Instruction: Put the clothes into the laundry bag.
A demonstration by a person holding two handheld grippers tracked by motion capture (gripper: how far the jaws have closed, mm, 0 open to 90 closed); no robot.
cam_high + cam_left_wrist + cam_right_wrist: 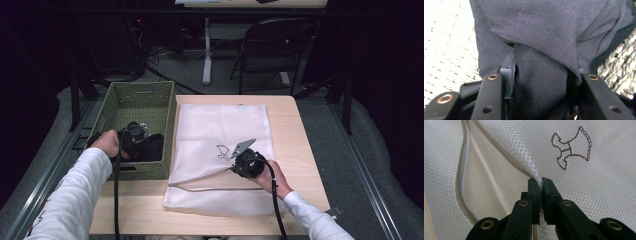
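High view: a light wooden table [295,130] is carrying, from largest to smallest, a white mesh laundry bag [220,130] lying flat across its middle, a green woven basket [142,100] standing at its left edge and touching the bag's left border, and a dark garment [150,147] lying in the near end of the basket. The person's white-sleeved forearms are entering from the bottom. The left gripper [134,135] is reaching down into the basket onto the garment; the left gripper view is showing a thick fold of the dark garment [541,85] bunched between the two black jaws, which are standing partly apart and pressing on the cloth from both sides, with the basket's pale woven wall beside it. The right gripper [239,161] is resting on the near half of the bag, just beside a small embroidered emblem [223,151]. The right gripper view is showing its jaws pinched tight on a raised ridge of the mesh [534,168], lifting the upper layer beside the zipper [464,170], with the emblem [571,146] lying just beyond.
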